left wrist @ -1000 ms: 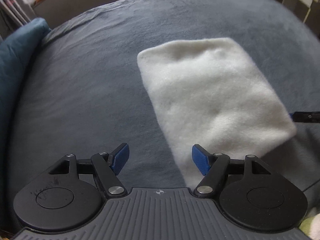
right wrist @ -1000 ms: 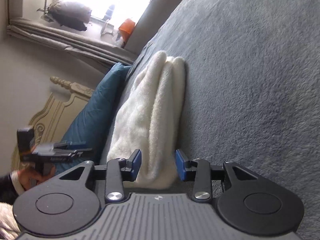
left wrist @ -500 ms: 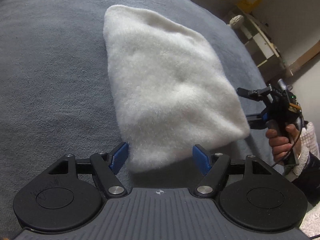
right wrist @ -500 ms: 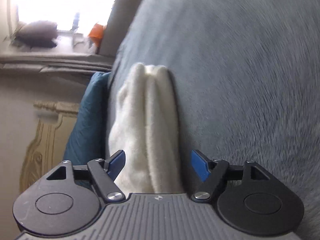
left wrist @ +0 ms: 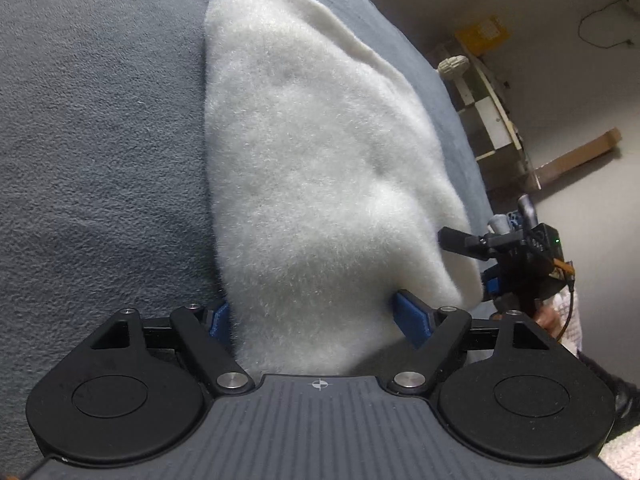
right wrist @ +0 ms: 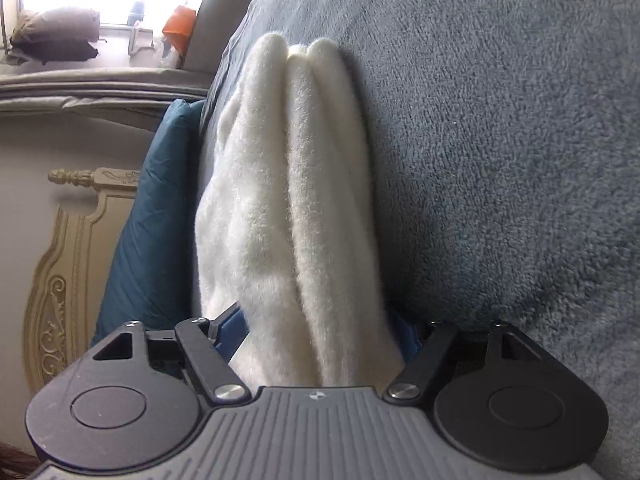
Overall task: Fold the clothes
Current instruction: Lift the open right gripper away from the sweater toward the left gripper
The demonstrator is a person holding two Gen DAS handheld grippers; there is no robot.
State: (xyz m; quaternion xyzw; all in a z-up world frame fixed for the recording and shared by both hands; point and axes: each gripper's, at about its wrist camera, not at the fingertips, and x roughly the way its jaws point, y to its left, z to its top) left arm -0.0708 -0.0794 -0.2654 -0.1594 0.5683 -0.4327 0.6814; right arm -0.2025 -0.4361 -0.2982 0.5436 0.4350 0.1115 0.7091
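the left tongs (left wrist: 316, 318) are spread wide, their blue pads (left wrist: 410, 316) on either side of the near end of a folded white fleece garment (left wrist: 320, 168), which fills the gap between them; neither pad visibly presses it. the right tongs (right wrist: 320, 330) are likewise spread, straddling a stacked edge of the same white fleece garment (right wrist: 296, 200), its layers running straight ahead from the tongs. the garment lies on a grey-blue bed cover (left wrist: 100, 140). seen from the left tongs, the right tongs (left wrist: 486, 264) sit at the garment's right-hand corner, a hand (left wrist: 546, 316) partly visible behind them. left of the right tongs, beyond the garment, lie a teal pillow (right wrist: 148, 232) and a cream carved headboard (right wrist: 64, 276).
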